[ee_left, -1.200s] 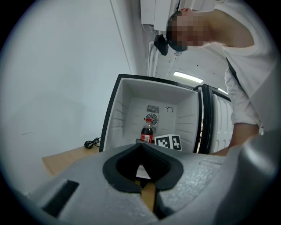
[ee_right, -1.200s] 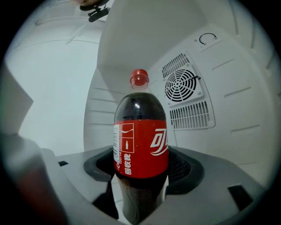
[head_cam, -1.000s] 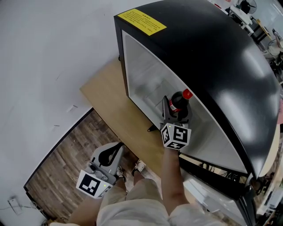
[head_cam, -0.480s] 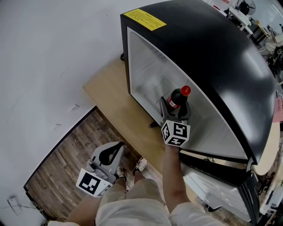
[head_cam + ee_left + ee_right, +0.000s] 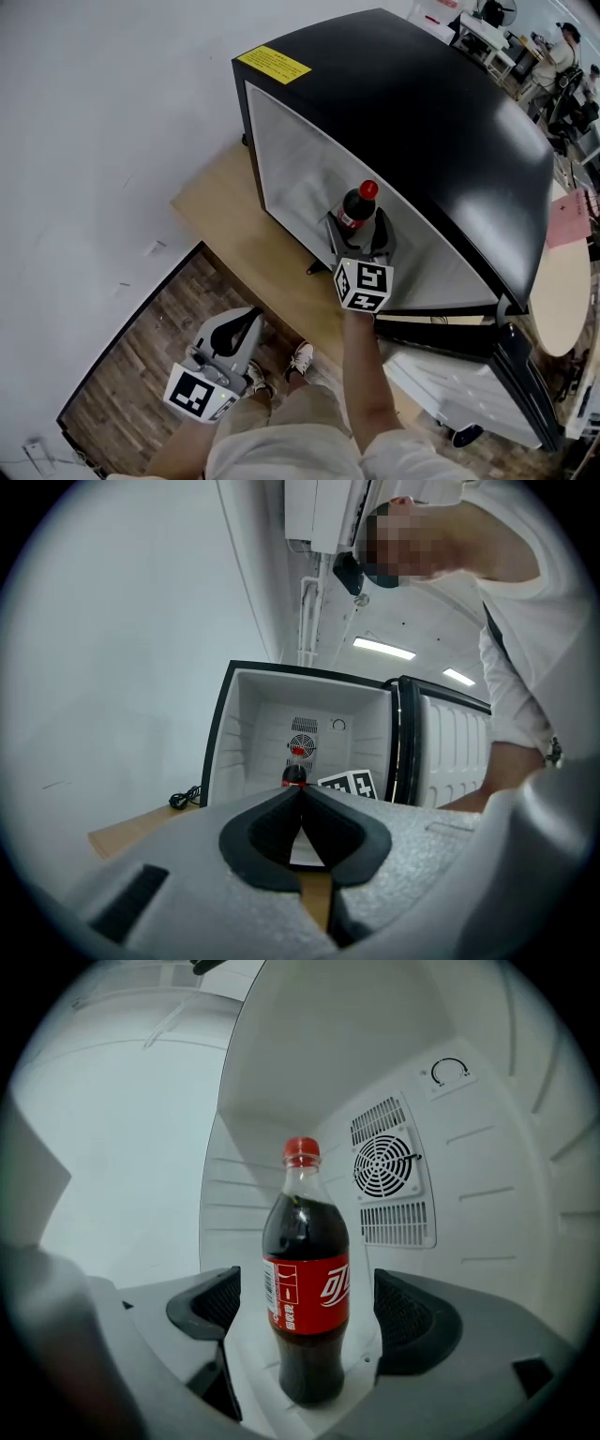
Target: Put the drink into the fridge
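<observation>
A cola bottle (image 5: 307,1297) with a red cap and red label stands upright on the white floor of the open fridge (image 5: 309,178). My right gripper (image 5: 311,1330) reaches into the fridge. Its jaws are opening on either side of the bottle, and both dark pads (image 5: 412,1321) are clear of it. The head view shows the bottle (image 5: 355,208) just beyond the right gripper (image 5: 360,242). My left gripper (image 5: 249,320) hangs low over the floor, shut and empty. Its view shows the closed tips (image 5: 301,794) with the fridge (image 5: 253,733) and the bottle (image 5: 294,773) far ahead.
The black fridge stands on a low wooden platform (image 5: 246,246) against a white wall. Its door (image 5: 473,380) hangs open at the lower right. A fan grille (image 5: 384,1164) is set in the fridge's back wall. Wood-pattern flooring (image 5: 131,361) lies below the left gripper.
The right gripper's jaws have spread away from the bottle, which now stands free in the fridge. The head view has shifted a little. The left gripper has stayed put.
</observation>
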`<state>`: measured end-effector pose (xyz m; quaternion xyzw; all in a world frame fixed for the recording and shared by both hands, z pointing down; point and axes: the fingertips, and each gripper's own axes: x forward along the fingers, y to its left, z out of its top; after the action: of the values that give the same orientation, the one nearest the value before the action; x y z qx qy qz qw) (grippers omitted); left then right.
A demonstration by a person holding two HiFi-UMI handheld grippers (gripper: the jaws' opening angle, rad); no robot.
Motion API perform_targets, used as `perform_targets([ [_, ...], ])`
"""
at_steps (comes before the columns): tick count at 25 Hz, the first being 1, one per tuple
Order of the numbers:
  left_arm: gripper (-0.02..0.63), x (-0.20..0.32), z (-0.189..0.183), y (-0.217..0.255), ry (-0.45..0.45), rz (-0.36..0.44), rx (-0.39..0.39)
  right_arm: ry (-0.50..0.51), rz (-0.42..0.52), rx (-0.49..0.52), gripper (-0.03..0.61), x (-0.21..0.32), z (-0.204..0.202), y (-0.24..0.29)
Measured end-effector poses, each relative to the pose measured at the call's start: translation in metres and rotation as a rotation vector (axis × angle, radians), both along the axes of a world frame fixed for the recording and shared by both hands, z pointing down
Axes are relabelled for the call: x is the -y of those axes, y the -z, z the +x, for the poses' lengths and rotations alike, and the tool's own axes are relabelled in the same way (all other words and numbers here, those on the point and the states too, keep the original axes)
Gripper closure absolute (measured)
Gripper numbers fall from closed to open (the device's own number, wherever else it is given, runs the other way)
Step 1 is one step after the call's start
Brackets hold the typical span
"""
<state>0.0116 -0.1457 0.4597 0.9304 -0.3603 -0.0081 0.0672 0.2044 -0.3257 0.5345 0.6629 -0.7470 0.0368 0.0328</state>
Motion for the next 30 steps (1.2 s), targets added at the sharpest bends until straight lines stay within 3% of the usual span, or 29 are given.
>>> perform_targets([
  [13, 0.600, -0.018, -0.017, 0.003, -0.012, -0.001, -0.029, 0.011, -0.024, 0.040, 0.156, -0.028, -0.013, 0.012],
  [16, 0.600, -0.022, -0.025, 0.003, -0.016, 0.004, -0.030, -0.004, -0.037, 0.050, 0.184, -0.038, -0.013, 0.010],
  [24, 0.600, -0.036, -0.065, -0.005, 0.016, -0.011, -0.030, -0.068, -0.048, 0.093, 0.338, -0.067, -0.007, 0.006],
  [30, 0.600, -0.042, -0.088, 0.017, 0.029, 0.052, -0.028, -0.095, -0.072, 0.134, 0.575, -0.095, -0.009, 0.010],
])
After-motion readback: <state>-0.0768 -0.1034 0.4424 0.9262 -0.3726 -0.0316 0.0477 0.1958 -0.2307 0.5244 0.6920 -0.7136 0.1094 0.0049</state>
